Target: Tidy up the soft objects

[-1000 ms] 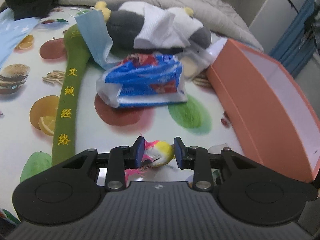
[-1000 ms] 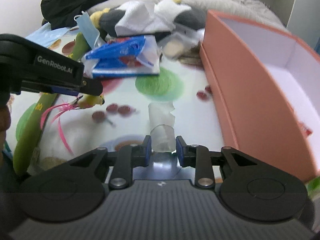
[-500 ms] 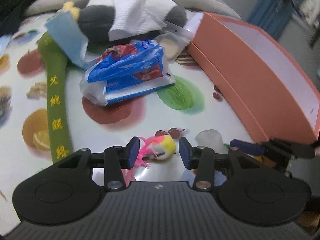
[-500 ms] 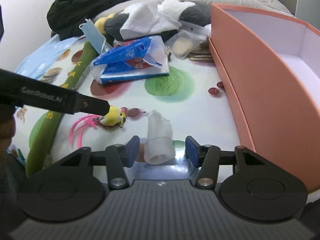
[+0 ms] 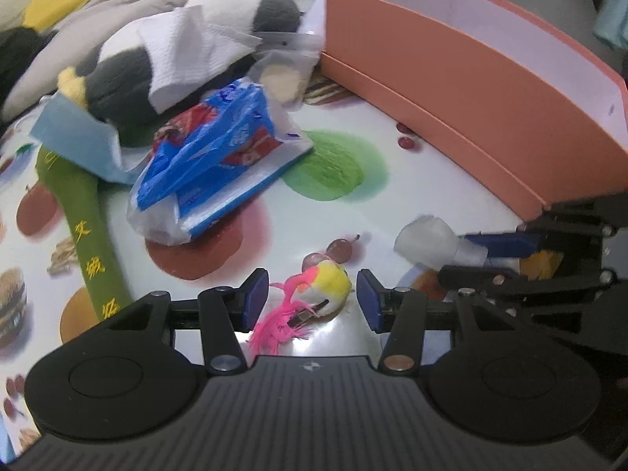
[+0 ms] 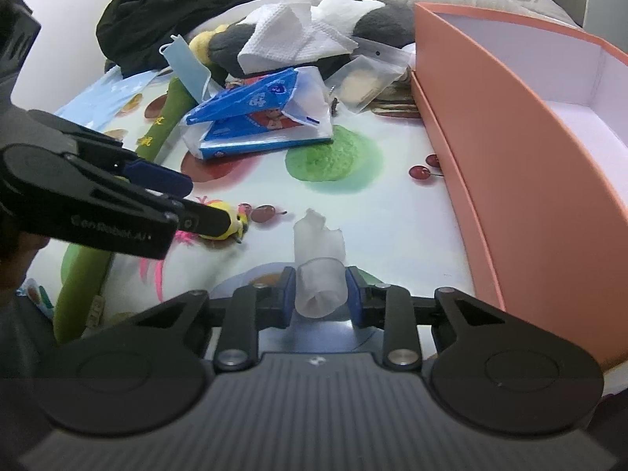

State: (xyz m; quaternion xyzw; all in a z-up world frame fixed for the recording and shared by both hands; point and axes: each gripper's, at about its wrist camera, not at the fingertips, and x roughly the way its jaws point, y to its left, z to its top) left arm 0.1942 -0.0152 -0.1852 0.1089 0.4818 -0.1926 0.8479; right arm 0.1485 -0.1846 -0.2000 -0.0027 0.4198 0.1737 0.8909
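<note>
Soft toy bird (image 5: 327,288), yellow with pink feathers, lies on fruit-print desk (image 5: 392,196) at lower centre of left wrist view, between left gripper (image 5: 312,300) fingers; fingers apart and opening, pads clear of it. Right gripper (image 6: 318,296) at lower centre of its view, fingers closing, pads pressing white translucent soft roll (image 6: 320,271). Orange box (image 6: 510,157) at right. Plush penguin (image 5: 157,66), tissue pack (image 5: 219,157) piled upper left.
</note>
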